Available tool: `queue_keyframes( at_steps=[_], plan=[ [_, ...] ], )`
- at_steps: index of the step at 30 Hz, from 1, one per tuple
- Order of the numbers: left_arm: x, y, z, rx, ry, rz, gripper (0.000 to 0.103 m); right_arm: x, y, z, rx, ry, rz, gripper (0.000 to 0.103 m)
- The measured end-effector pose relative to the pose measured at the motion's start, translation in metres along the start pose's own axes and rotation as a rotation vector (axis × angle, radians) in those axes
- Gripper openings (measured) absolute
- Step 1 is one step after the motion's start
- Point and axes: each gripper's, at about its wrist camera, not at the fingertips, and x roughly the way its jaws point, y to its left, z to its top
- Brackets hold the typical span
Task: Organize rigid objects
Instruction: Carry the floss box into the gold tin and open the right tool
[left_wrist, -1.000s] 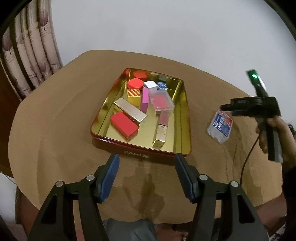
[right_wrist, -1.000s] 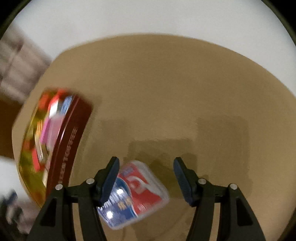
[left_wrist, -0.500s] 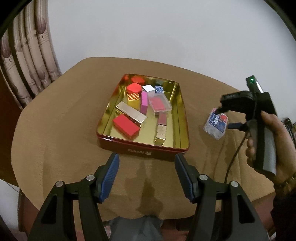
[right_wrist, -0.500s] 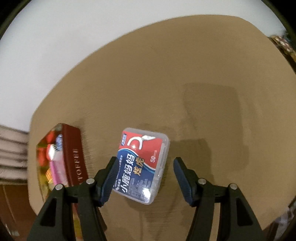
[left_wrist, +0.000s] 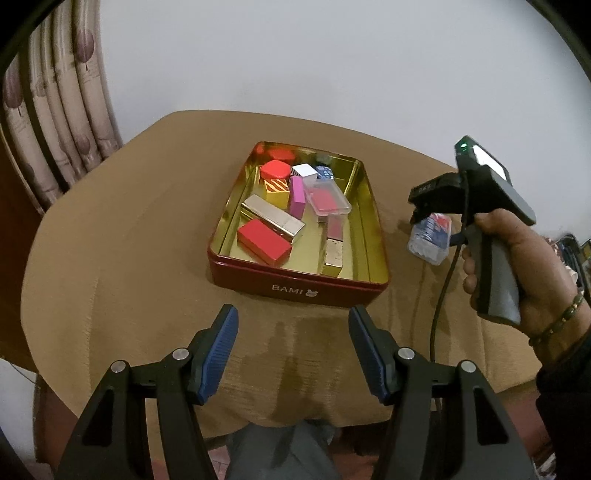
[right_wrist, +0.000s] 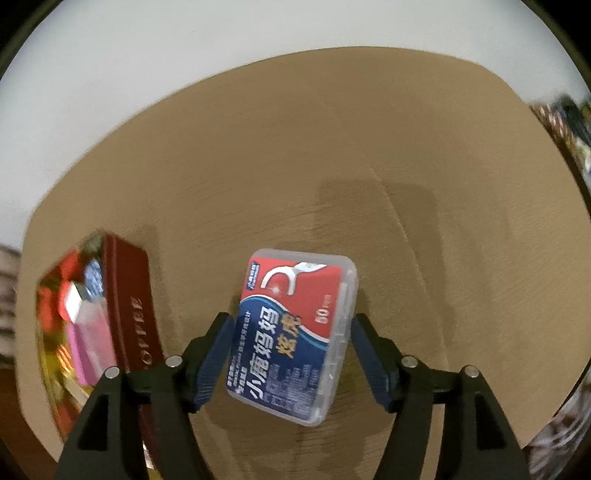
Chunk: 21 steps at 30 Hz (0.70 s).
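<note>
Light, stiff, slick floss-pick box (right_wrist: 293, 334) flat near counter's (right_wrist: 369, 147) right edge, between opening, untouching right tongs (right_wrist: 290, 349); best pinched across long sides.

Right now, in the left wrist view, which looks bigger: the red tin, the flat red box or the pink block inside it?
1. Red rectangular tin
2. Flat red box
3. Pink block, which lies farther from the camera, so this gap is less sure.

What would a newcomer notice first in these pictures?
First the red tin at the middle of the brown table, full of small coloured boxes. Then the clear floss-pick box on the cloth to its right, lying between the opening jaws of the right gripper, not yet pressed.
</note>
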Motion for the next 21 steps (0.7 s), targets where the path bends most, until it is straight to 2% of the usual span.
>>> queue_keyframes(
  at_steps=[2,5,7,9,13,21],
  plan=[
    [0.000,0.002,0.000,-0.007,0.006,-0.005,0.058,0.001,-0.004,-0.001,0.032,0.018,0.072,0.068],
    [-0.001,0.006,0.000,-0.023,0.005,0.000,0.058,0.002,-0.003,0.001,0.059,0.017,0.050,0.068],
    [-0.001,0.008,0.001,-0.026,0.003,0.005,0.058,0.004,-0.001,0.001,0.027,0.046,0.042,0.068],
    [0.001,0.009,0.001,-0.026,0.005,0.008,0.058,0.007,0.011,-0.002,-0.017,0.038,0.027,0.068],
    [0.001,0.008,-0.003,-0.024,0.014,0.002,0.058,0.006,0.016,-0.013,-0.058,0.014,0.085,0.067],
    [-0.004,0.015,-0.010,-0.025,-0.014,0.069,0.058,-0.023,-0.031,-0.026,-0.114,-0.031,0.214,0.064]
  ],
)
